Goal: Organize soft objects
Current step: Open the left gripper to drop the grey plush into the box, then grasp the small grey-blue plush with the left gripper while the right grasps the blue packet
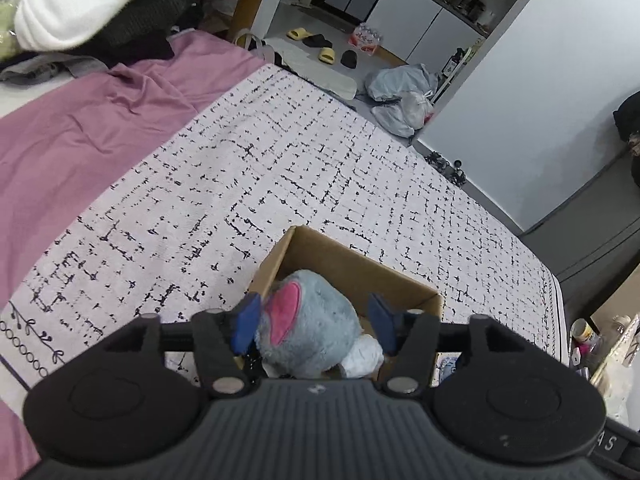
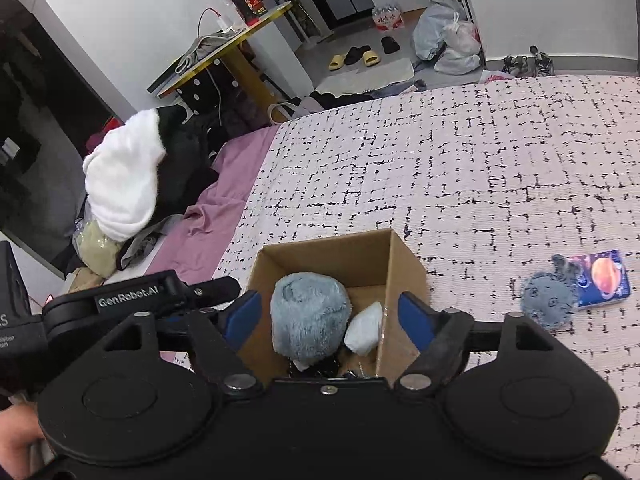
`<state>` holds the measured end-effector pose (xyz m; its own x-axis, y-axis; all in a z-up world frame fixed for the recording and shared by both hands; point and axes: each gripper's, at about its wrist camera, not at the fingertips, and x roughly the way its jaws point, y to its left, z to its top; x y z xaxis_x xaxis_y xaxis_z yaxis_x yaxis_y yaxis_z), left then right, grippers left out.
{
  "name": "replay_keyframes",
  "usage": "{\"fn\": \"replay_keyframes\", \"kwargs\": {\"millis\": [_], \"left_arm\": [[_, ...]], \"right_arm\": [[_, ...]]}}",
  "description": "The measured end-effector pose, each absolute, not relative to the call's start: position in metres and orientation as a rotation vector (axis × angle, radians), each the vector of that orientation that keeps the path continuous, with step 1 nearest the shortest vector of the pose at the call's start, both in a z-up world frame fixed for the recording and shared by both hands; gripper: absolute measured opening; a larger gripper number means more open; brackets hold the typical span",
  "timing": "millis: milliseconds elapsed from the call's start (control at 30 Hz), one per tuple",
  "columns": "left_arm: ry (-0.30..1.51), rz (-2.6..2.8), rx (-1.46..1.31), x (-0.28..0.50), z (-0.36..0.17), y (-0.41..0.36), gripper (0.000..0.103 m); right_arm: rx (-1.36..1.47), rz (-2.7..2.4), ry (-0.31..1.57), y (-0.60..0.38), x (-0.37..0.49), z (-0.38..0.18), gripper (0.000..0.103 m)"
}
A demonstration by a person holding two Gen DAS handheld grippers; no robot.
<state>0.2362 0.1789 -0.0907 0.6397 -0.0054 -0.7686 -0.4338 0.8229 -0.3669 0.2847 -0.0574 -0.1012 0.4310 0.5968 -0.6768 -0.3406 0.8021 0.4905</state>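
A grey plush toy (image 1: pixel 316 324) with a pink ear sits inside the cardboard box (image 2: pixel 360 252) on the bed (image 2: pixel 460 168). Both the left tool (image 1: pixel 316 320) and the right tool (image 2: pixel 332 318) hang over it, jaws spread, gripping nothing. A smaller grey plush (image 2: pixel 548 300) lies beside a tissue pack (image 2: pixel 604 278).

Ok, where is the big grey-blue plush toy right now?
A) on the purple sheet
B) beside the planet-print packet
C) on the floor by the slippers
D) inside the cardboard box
D: the grey-blue plush toy sits within the walls of the cardboard box, between both sets of open jaws.
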Motion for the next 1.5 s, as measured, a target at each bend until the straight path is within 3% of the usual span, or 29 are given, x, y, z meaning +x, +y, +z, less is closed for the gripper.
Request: {"fn": "replay_keyframes", "kwargs": {"millis": [67,133,367,567,1500], "left_arm": [[0.832,0.264,-0.555,0.231,-0.084,0.174,0.075],[0.821,0.273,-0.528,0.228,-0.078,0.167,0.080],[0.814,0.297,-0.464,0.217,-0.064,0.148,0.089],[0.814,0.282,-0.434,0.206,-0.058,0.130,0.092],[0.828,0.226,-0.271,0.202,-0.047,0.025,0.093]], "right_arm": [[0.301,0.608,0.962,-0.063,0.282,-0.100,0.080],[0.310,0.617,0.958,-0.069,0.279,-0.098,0.082],[0.332,0.603,0.933,-0.096,0.268,-0.092,0.094],[0.340,0.579,0.906,-0.121,0.259,-0.088,0.103],[0.423,0.551,0.821,-0.232,0.257,-0.087,0.103]]}}
